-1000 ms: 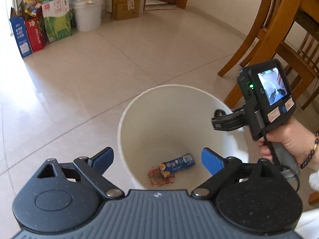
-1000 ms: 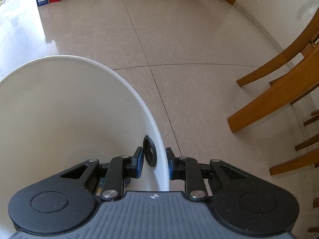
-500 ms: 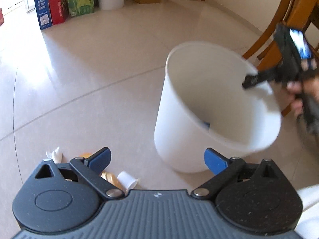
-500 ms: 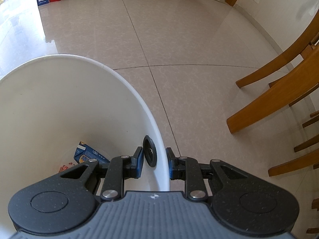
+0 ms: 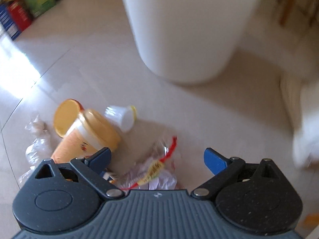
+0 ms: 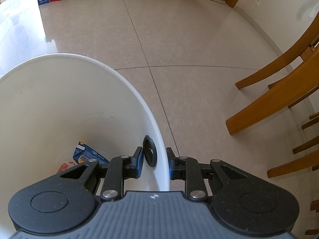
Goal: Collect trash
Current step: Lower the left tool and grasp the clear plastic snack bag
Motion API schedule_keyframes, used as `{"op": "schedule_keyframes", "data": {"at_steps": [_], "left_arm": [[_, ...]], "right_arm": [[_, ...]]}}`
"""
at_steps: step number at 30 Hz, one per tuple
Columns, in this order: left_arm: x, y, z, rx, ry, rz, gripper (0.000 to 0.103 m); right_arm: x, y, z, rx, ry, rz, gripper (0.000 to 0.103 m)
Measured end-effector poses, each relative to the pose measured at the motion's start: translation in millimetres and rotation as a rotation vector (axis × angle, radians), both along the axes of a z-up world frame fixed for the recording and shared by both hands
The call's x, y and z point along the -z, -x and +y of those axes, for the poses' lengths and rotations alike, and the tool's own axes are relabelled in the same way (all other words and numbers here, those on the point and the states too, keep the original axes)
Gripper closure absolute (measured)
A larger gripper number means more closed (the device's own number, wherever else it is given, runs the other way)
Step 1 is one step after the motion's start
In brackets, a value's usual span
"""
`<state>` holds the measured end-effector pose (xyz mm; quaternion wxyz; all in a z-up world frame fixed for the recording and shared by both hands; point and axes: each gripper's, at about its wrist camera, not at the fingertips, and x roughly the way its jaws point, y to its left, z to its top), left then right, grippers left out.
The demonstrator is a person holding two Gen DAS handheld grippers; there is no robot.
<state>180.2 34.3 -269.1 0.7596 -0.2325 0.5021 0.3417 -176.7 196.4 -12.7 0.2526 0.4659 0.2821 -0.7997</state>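
The left gripper (image 5: 157,159) hangs wide open and empty over a crumpled clear wrapper (image 5: 157,167), with an orange cup (image 5: 83,137) just beside it and a small white cup (image 5: 124,117) beyond. Closing here could catch only film, or nudge the orange cup rolling. Only the right view shows the right gripper (image 6: 154,163) clamped narrow on the white bin (image 6: 139,107) rim, a blue carton (image 6: 87,153) already inside; a slipping grip could tip the bin.
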Motion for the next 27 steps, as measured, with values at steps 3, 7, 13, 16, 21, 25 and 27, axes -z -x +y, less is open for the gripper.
{"op": "schedule_keyframes", "data": {"at_steps": [3, 7, 13, 16, 21, 25, 27], "left_arm": [[23, -10, -10, 0.072, -0.004, 0.065, 0.005], [40, -27, -15, 0.182, -0.048, 0.140, 0.005], [68, -39, -11, 0.246, -0.062, 0.254, 0.008], [72, -32, -2, 0.217, -0.035, 0.238, 0.014], [70, -25, 7, 0.183, 0.022, 0.175, 0.031], [65, -19, 14, 0.133, 0.061, 0.154, 0.053], [61, -15, 17, 0.105, 0.073, 0.139, 0.061]], "right_arm": [[-1, 0, 0, 0.002, -0.001, 0.001, 0.076], [-1, -1, -1, 0.002, -0.002, 0.002, 0.075], [-1, -1, -1, 0.000, -0.002, 0.003, 0.075], [-1, -1, -1, 0.000, -0.003, 0.003, 0.075], [-3, 1, -1, 0.000, -0.003, 0.004, 0.075], [-3, 1, 0, -0.001, -0.003, 0.005, 0.075], [-3, 2, 0, 0.000, -0.002, 0.005, 0.075]]}}
